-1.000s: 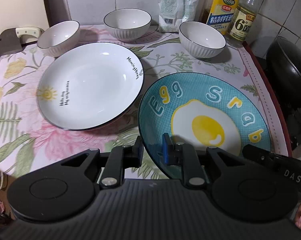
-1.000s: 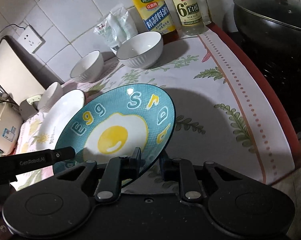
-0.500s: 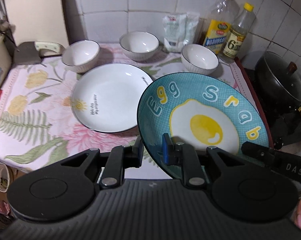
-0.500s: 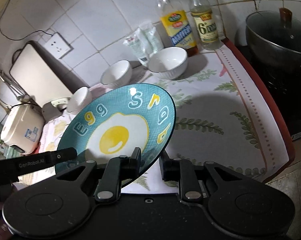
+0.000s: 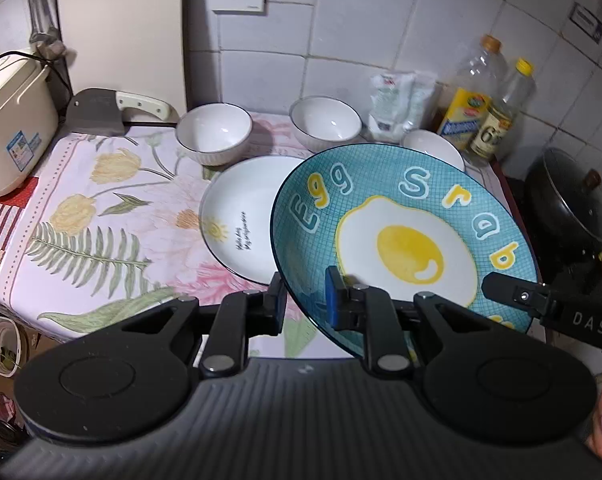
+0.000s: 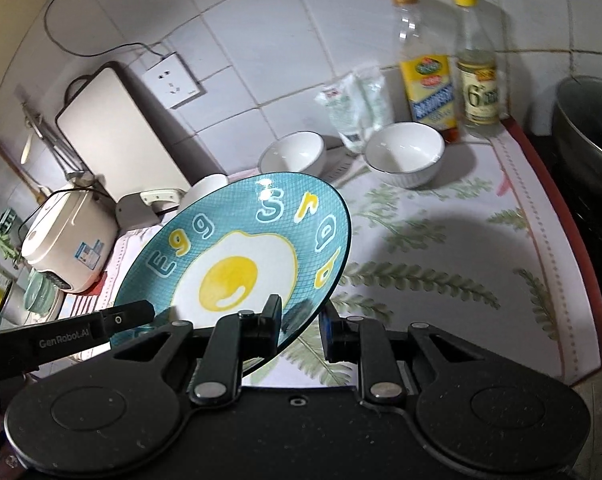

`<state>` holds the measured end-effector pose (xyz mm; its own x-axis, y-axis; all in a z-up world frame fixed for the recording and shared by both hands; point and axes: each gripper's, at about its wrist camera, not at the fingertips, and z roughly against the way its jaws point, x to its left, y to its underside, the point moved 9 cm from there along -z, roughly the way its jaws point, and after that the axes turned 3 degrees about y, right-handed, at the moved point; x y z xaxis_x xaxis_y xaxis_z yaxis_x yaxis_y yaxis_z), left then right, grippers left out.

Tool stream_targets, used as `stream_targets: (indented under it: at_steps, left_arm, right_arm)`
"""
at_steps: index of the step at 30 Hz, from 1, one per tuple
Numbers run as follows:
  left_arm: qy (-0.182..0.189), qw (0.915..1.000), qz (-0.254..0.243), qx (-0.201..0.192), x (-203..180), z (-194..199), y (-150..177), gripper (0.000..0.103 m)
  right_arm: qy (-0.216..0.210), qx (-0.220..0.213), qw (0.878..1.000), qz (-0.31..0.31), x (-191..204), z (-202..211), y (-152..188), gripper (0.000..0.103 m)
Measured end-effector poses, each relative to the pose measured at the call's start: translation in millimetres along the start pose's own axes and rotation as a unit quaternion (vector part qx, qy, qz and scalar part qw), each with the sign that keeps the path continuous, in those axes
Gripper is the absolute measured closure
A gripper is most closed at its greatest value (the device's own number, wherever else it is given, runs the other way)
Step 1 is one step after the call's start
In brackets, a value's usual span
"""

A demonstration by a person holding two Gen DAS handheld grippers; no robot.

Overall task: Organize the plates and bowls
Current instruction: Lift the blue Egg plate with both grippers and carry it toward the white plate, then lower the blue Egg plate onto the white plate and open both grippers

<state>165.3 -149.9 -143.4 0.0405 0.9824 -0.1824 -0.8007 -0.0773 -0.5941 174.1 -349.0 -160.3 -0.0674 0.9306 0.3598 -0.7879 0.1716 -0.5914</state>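
A blue plate with a fried-egg print (image 5: pixel 405 240) is held in the air above the counter; it also shows in the right wrist view (image 6: pixel 237 256). My left gripper (image 5: pixel 305 300) is shut on its left rim. My right gripper (image 6: pixel 301 320) is shut on its right rim. A white plate with a sun drawing (image 5: pixel 241 216) lies on the floral cloth below, partly hidden by the blue plate. Three white bowls stand behind it: left (image 5: pixel 214 133), middle (image 5: pixel 325 122), right (image 5: pixel 433 148), the right one mostly hidden.
A rice cooker (image 5: pixel 9 120) stands at the left edge. A cleaver (image 5: pixel 113 110) lies behind the left bowl. Two bottles (image 5: pixel 481 96) and salt bags (image 5: pixel 397 104) stand at the tiled wall. A black lidded wok (image 5: pixel 569 200) sits on the right.
Both grippers have lifted the blue plate higher and pulled back from the counter. The counter and bowls look smaller and farther. The plate now overlaps the white plate.
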Motion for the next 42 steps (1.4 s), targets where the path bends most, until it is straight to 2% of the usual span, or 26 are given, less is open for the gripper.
stream_targets:
  at_steps: [8, 12, 19, 30, 42]
  left_arm:
    - [0.005, 0.9998, 0.021, 0.001, 43.4, -9.7, -12.9, 0.085]
    - [-0.008, 0.9994, 0.031, 0.011, 64.4, -26.0, -18.4, 0.085]
    - [-0.017, 0.9985, 0.047, 0.024, 94.3, -57.7, -22.2, 0.085]
    - [-0.016, 0.9949, 0.065, 0.076, 109.3, -106.0, -10.7, 0.085]
    - [-0.004, 0.9915, 0.088, 0.095, 104.7, -130.8, -10.8, 0.085]
  right_arm:
    - [-0.007, 0.008, 1.000, 0.029, 38.3, -25.6, -11.7, 0.078]
    - [-0.005, 0.030, 0.998, 0.050, 56.2, -51.9, -13.0, 0.078]
    - [-0.010, 0.052, 0.997, 0.048, 70.5, -96.2, -13.3, 0.078]
    - [0.002, 0.099, 0.995, 0.029, 60.9, -149.1, -2.8, 0.078]
    - [0.003, 0.124, 0.992, 0.028, 39.3, -174.2, -6.8, 0.078]
